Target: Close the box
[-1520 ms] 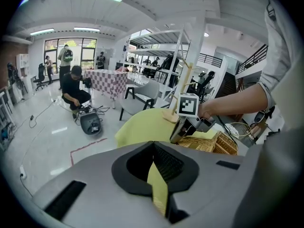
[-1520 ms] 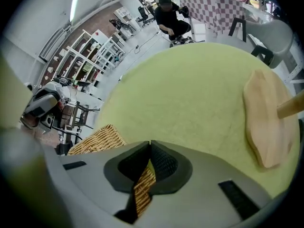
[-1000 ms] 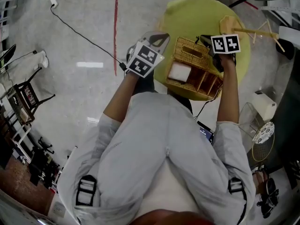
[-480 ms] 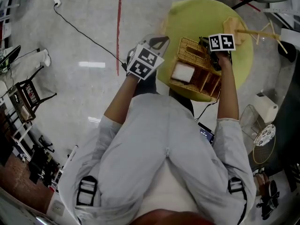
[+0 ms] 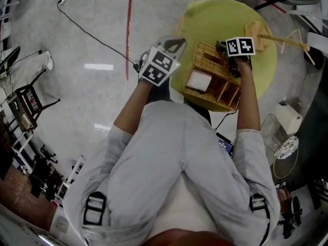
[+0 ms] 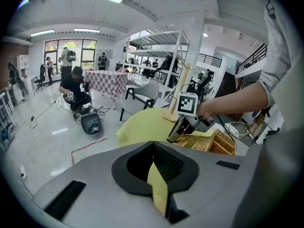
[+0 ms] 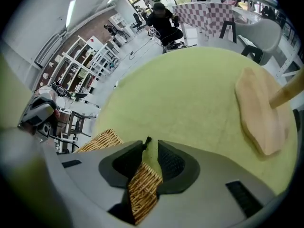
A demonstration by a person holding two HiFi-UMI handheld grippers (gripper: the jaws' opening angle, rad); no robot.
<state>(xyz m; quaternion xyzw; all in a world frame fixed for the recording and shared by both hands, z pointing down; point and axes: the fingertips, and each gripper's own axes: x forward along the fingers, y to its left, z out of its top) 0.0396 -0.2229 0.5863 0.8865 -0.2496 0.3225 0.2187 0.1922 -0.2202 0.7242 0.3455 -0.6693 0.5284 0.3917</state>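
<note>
Starts at the left of the head view with grey floor [image 5: 77, 96], crossed by a black cable [image 5: 87, 31] and a red line [image 5: 129, 29].

Holds the left gripper [image 5: 177, 41] out over that floor, just beside the left rim of the round yellow table [image 5: 205, 14] and clear of the box. Shows, in the left gripper view, its jaws [image 6: 153, 146] pressed together with nothing in them, only a sliver of yellow table beyond.

Finds the wicker box [image 5: 218, 88] on the near side of the table, by the person's body, top open. Shows dividers on its right half, a white pad [image 5: 199, 80] in the left half, and a woven flap [image 5: 210, 54] at the far end.

Sets the right gripper [image 5: 222, 47] down at the far right of the box, against that flap, tilted steeply downward. Shows, in the right gripper view, jaws [image 7: 151, 148] apart, just opened wider, with a woven edge of the box in the gap and no pad pressing on it. Seen from the left gripper view as the right gripper [image 6: 173, 137] tipped onto the box [image 6: 209, 142].

Ends at the right with a flat wooden stand [image 5: 254, 28] on the table's far rim, thin stick pointing off right; same stand [image 7: 259, 110] beyond the right jaws.
</note>
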